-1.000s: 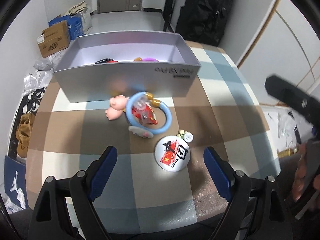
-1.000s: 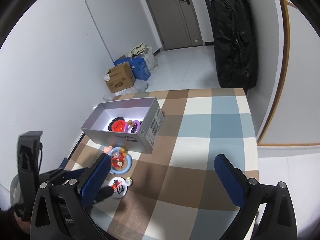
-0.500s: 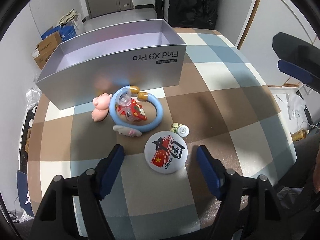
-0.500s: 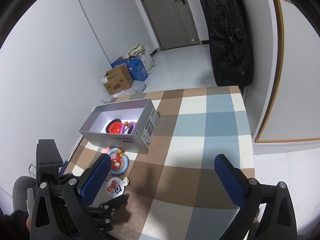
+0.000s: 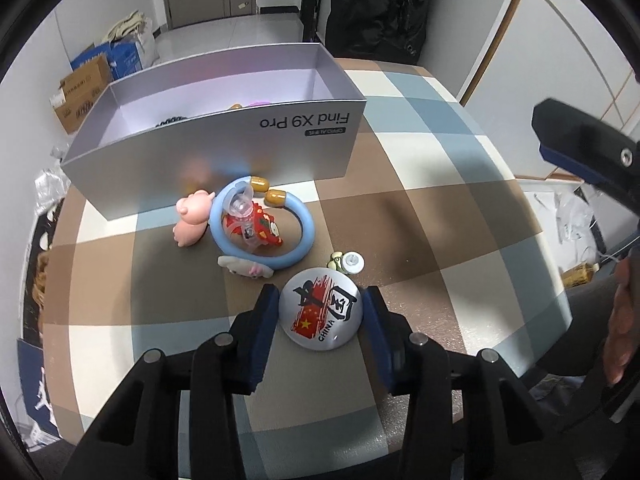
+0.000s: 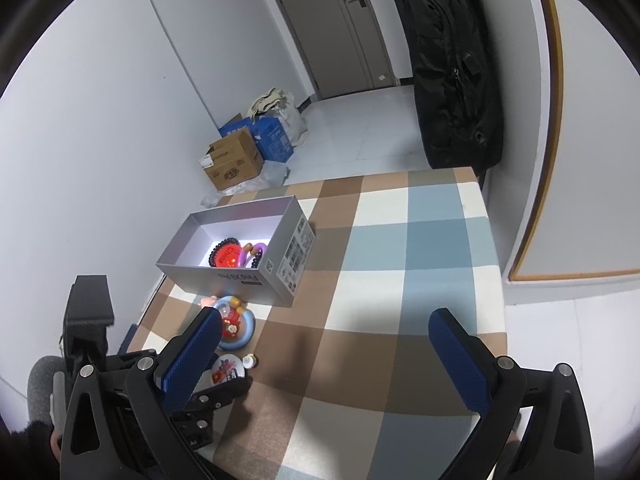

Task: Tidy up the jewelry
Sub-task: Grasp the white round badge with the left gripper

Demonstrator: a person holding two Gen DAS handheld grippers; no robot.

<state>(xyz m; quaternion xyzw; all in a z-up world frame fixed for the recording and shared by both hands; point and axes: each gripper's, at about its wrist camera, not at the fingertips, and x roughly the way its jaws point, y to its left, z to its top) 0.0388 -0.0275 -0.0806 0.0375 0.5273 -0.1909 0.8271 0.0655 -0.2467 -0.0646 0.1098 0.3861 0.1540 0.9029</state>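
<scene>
With its jaws just having been closing, the left gripper (image 5: pixel 320 312) straddles the round badge (image 5: pixel 320 314) (white, red flag art, "CHINA" lettering), which lies flat on the checked tablecloth (image 5: pixel 440 208). Both pads look to be at the badge's rim; contact seems made, though how firm the squeeze is I cannot tell. Step in hand: picking up the badge. The silver box (image 5: pixel 224 152) sits beyond, open-topped, already with a red badge (image 6: pixel 228 257) and beads inside. Between badge and box lie a blue ring (image 5: pixel 264 228), a pink pig (image 5: pixel 192 220), a red charm (image 5: pixel 256 226), a white clip (image 5: pixel 244 268) and a small white stud (image 5: pixel 353 262) just beside the badge. Next move, by my judgement: lift straight up (thin flat disc, could slip out), then carry over the clutter to the box. Right gripper (image 6: pixel 328 356) hangs released, nothing between its jaws, above the cloth.
</scene>
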